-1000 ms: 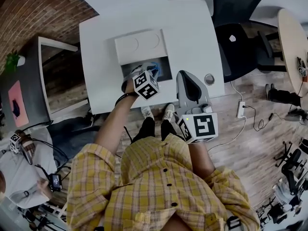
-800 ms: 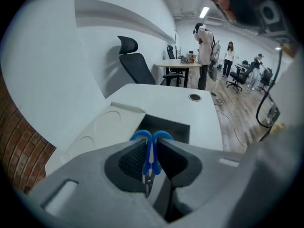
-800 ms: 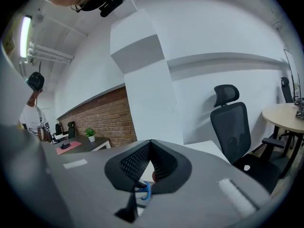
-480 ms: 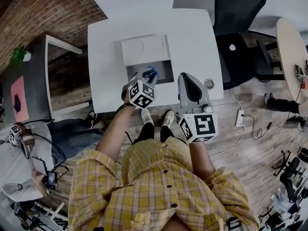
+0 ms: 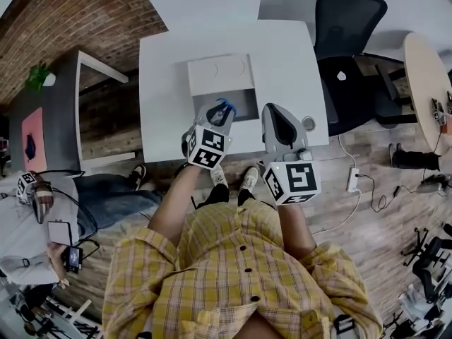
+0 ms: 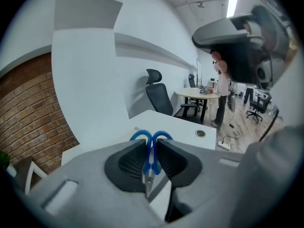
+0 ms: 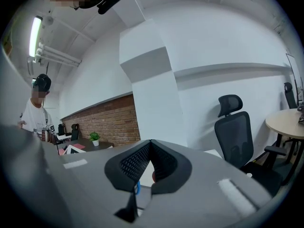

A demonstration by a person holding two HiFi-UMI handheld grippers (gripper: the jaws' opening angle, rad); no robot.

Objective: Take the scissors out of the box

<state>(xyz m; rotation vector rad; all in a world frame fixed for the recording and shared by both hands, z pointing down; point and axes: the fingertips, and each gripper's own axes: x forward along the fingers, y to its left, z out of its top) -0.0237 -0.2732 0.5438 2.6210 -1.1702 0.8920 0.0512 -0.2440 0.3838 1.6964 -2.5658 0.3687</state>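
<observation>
A flat white box point(image 5: 219, 75) lies on the white table point(image 5: 166, 83), its lid folded back and its dark inside point(image 5: 245, 105) showing. My left gripper point(image 5: 220, 113) hangs over the box's near edge, shut on the blue-handled scissors point(image 5: 224, 106). In the left gripper view the two blue loops point(image 6: 151, 137) stick up past the closed jaws of that gripper point(image 6: 151, 145), and the blades run down between the pads. My right gripper point(image 5: 272, 110) hovers just right of the box with its jaws closed tip to tip point(image 7: 151, 142) and nothing held.
A round grommet point(image 5: 307, 123) sits in the table near its right edge. A black office chair point(image 5: 349, 20) stands to the right of the table, with a round table point(image 5: 427, 69) beyond it. A dark desk point(image 5: 42, 119) and a seated person point(image 5: 28, 239) are to the left.
My left gripper has drawn back toward me from inside the box, bringing the scissors up with it. The right gripper has barely moved.
</observation>
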